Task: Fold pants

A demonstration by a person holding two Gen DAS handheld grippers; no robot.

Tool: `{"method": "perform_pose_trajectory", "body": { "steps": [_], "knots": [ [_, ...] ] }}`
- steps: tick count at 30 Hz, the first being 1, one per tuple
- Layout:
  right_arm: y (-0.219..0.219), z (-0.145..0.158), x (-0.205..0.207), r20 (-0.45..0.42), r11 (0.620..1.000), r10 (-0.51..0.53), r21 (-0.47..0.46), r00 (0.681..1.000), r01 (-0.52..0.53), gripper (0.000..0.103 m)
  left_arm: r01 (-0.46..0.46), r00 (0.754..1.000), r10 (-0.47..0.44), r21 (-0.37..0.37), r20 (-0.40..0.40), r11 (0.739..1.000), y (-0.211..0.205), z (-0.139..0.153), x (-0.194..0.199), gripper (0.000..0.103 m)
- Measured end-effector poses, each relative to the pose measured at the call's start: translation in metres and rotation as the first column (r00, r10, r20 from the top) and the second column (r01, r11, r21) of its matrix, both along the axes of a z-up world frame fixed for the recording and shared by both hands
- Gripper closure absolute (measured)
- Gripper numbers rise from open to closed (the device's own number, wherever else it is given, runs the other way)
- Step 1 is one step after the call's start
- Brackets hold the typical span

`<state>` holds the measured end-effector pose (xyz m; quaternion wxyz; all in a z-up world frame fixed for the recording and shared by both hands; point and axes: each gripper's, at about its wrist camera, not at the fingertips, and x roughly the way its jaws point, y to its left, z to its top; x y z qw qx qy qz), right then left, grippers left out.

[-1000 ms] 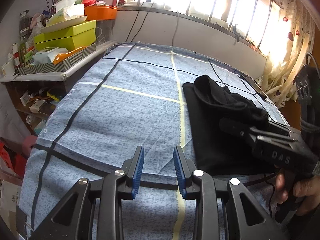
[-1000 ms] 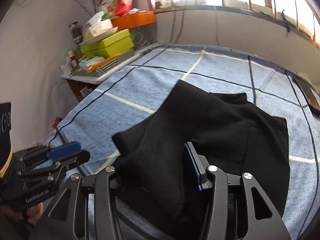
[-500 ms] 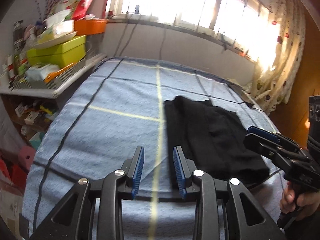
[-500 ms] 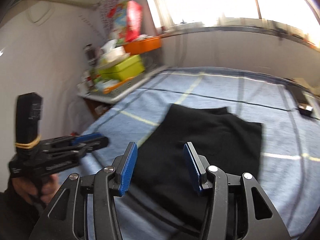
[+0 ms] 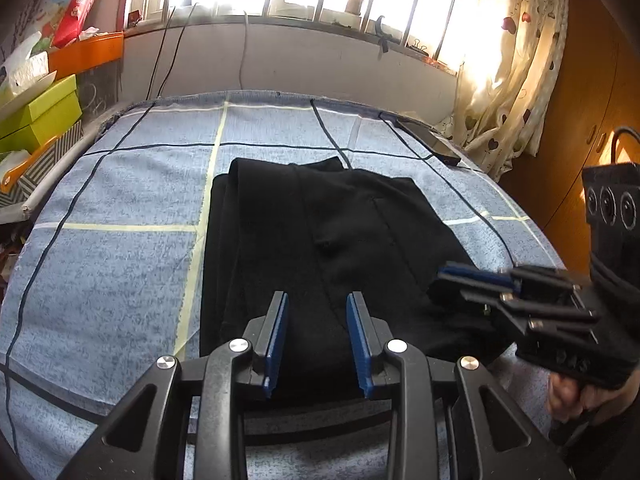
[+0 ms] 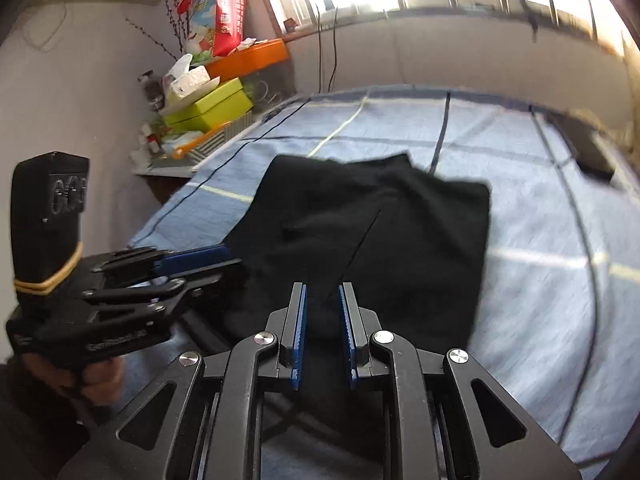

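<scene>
The black pants (image 5: 320, 236) lie folded into a flat rectangle on the blue checked cloth (image 5: 120, 264); they also show in the right wrist view (image 6: 380, 240). My left gripper (image 5: 318, 308) is open and empty, over the near edge of the pants. My right gripper (image 6: 323, 300) is open with a narrow gap and empty, above the near edge of the pants. It shows in the left wrist view (image 5: 472, 284) at the pants' near right corner. The left gripper shows in the right wrist view (image 6: 192, 260) at the pants' left edge.
A shelf with green boxes (image 5: 36, 112), an orange tray (image 5: 88, 52) and clutter stands left of the table. A dark phone (image 5: 436, 144) lies at the far right edge. Curtains (image 5: 516, 80) and a wooden cabinet (image 5: 592, 92) are at the right. Cables hang from the window wall.
My right gripper let go of the pants, which now lie flat, and has narrowed its gap. My left gripper moved right, from over bare cloth to over the pants.
</scene>
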<state>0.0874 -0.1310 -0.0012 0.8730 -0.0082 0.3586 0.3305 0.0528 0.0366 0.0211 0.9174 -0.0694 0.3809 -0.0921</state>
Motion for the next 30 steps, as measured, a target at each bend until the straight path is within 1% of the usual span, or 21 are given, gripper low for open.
{"method": "perform_pose_trajectory", "body": {
  "steps": [1, 4, 5, 7, 10, 12, 13, 14, 15, 16, 18, 20, 24, 26, 28, 29, 30],
  "knots": [
    [-0.001, 0.003, 0.006, 0.019, 1.0, -0.016, -0.016, 1.0, 0.016, 0.085, -0.011, 1.0, 0.011, 0.011, 0.0, 1.0, 0.001, 0.004, 0.003, 0.07],
    [-0.009, 0.009, 0.037, 0.038, 0.998, -0.061, -0.005, 0.997, 0.062, 0.085, -0.026, 1.0, 0.026, 0.026, 0.018, 0.999, 0.002, 0.017, 0.019, 0.07],
    [-0.01, 0.008, 0.049, 0.039, 0.997, -0.077, -0.014, 0.996, 0.077, 0.085, -0.028, 0.999, 0.028, 0.023, 0.023, 0.999, 0.001, 0.021, 0.026, 0.07],
    [-0.008, 0.0, 0.073, 0.01, 0.995, -0.094, -0.041, 0.996, 0.094, 0.085, -0.036, 0.999, 0.035, 0.03, 0.034, 0.999, -0.002, 0.025, 0.043, 0.07],
    [-0.002, -0.012, 0.096, -0.006, 0.991, -0.099, -0.09, 0.995, 0.098, 0.085, -0.021, 1.0, 0.02, 0.035, 0.016, 0.999, -0.009, 0.022, 0.068, 0.07],
    [-0.006, -0.018, 0.105, -0.02, 0.988, -0.12, -0.103, 0.993, 0.117, 0.085, -0.048, 0.999, 0.048, 0.072, -0.003, 0.996, -0.008, 0.012, 0.082, 0.07],
    [-0.011, -0.019, 0.106, -0.02, 0.987, -0.13, -0.101, 0.991, 0.127, 0.085, -0.057, 0.998, 0.058, 0.086, -0.01, 0.995, -0.005, 0.006, 0.085, 0.071],
    [-0.014, -0.02, 0.109, -0.027, 0.986, -0.138, -0.094, 0.99, 0.135, 0.088, -0.064, 0.998, 0.066, 0.09, -0.02, 0.994, -0.003, 0.001, 0.088, 0.07],
    [-0.017, -0.021, 0.112, -0.042, 0.987, -0.142, -0.08, 0.989, 0.139, 0.088, -0.07, 0.997, 0.072, 0.085, -0.025, 0.994, 0.001, -0.003, 0.087, 0.07],
    [-0.021, -0.022, 0.114, -0.056, 0.988, -0.145, -0.069, 0.988, 0.141, 0.088, -0.068, 0.998, 0.069, 0.075, -0.013, 0.995, 0.003, -0.005, 0.085, 0.07],
    [-0.024, -0.023, 0.116, -0.07, 0.988, -0.146, -0.058, 0.987, 0.142, 0.089, -0.065, 0.998, 0.064, 0.097, 0.005, 0.993, 0.002, -0.008, 0.083, 0.067],
    [-0.021, -0.023, 0.114, -0.054, 0.986, -0.15, -0.082, 0.987, 0.145, 0.089, -0.064, 0.998, 0.061, 0.119, 0.024, 0.991, -0.001, -0.01, 0.083, 0.065],
    [-0.012, -0.022, 0.112, -0.02, 0.979, -0.156, -0.133, 0.988, 0.152, 0.088, -0.065, 0.998, 0.063, 0.103, 0.022, 0.993, 0.001, -0.009, 0.084, 0.065],
    [-0.013, -0.022, 0.112, -0.02, 0.98, -0.155, -0.131, 0.988, 0.151, 0.088, -0.063, 0.998, 0.061, 0.086, 0.02, 0.994, 0.004, -0.009, 0.085, 0.065],
    [-0.019, -0.02, 0.111, -0.03, 0.983, -0.158, -0.105, 0.987, 0.154, 0.088, -0.063, 0.998, 0.062, 0.078, 0.025, 0.995, 0.005, -0.007, 0.085, 0.065],
    [-0.02, -0.019, 0.107, -0.029, 0.981, -0.167, -0.108, 0.986, 0.163, 0.086, -0.067, 0.997, 0.065, 0.09, 0.029, 0.994, 0.004, -0.006, 0.083, 0.065],
    [-0.021, -0.016, 0.099, -0.015, 0.977, -0.181, -0.122, 0.983, 0.178, 0.083, -0.072, 0.997, 0.068, 0.118, 0.032, 0.99, 0.002, -0.003, 0.079, 0.065]
  ]
}}
